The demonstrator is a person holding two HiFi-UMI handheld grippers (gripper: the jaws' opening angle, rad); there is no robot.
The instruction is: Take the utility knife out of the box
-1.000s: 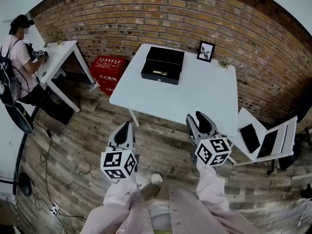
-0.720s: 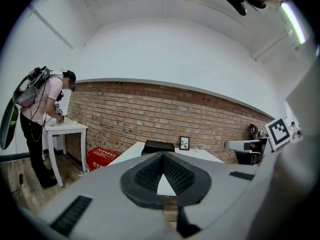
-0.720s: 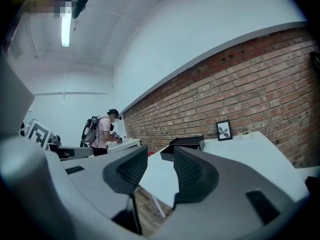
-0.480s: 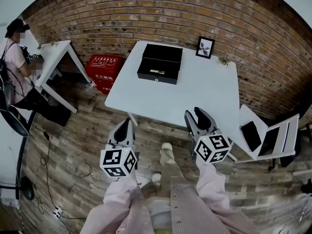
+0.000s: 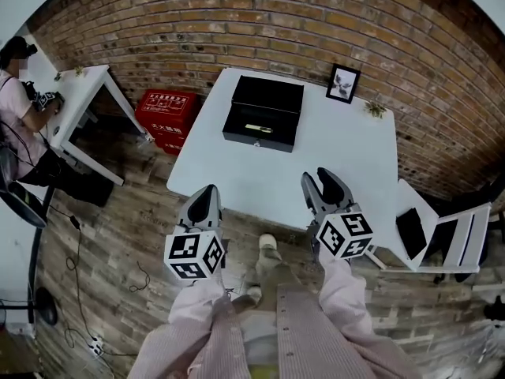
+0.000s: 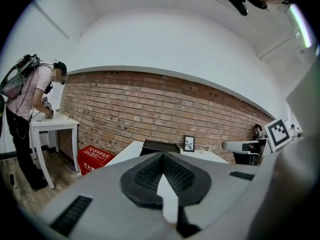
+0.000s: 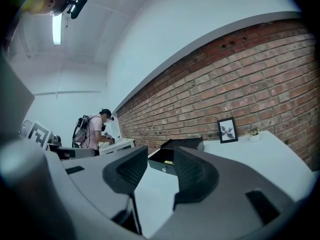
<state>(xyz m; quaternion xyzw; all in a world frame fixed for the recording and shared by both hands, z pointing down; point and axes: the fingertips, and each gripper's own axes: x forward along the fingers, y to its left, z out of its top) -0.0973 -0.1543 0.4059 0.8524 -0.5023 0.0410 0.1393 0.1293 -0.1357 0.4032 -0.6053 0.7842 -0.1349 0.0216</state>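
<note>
A black box (image 5: 264, 113) stands open on the white table (image 5: 339, 152), its lid tilted back toward the brick wall. Inside lies the utility knife (image 5: 258, 129), a small yellowish bar, which shows in the right gripper view as a utility knife (image 7: 168, 162) in the box (image 7: 176, 153). My left gripper (image 5: 203, 202) hangs shut just short of the table's near edge, holding nothing. Over the near edge my right gripper (image 5: 322, 188) is open and empty. Both are well short of the box. In their own views, the left gripper (image 6: 161, 156) and right gripper (image 7: 155, 160) point at the table.
A framed picture (image 5: 342, 84) and a small plant (image 5: 375, 109) stand at the table's far right. A red crate (image 5: 167, 117) sits on the floor to the left, and a white chair (image 5: 442, 235) to the right. A person (image 5: 16, 93) works at another white table (image 5: 83, 101) far left.
Both grippers have come forward toward the white table as I stepped closer. The right one now reaches over its near edge. Neither gripper's jaws have changed.
</note>
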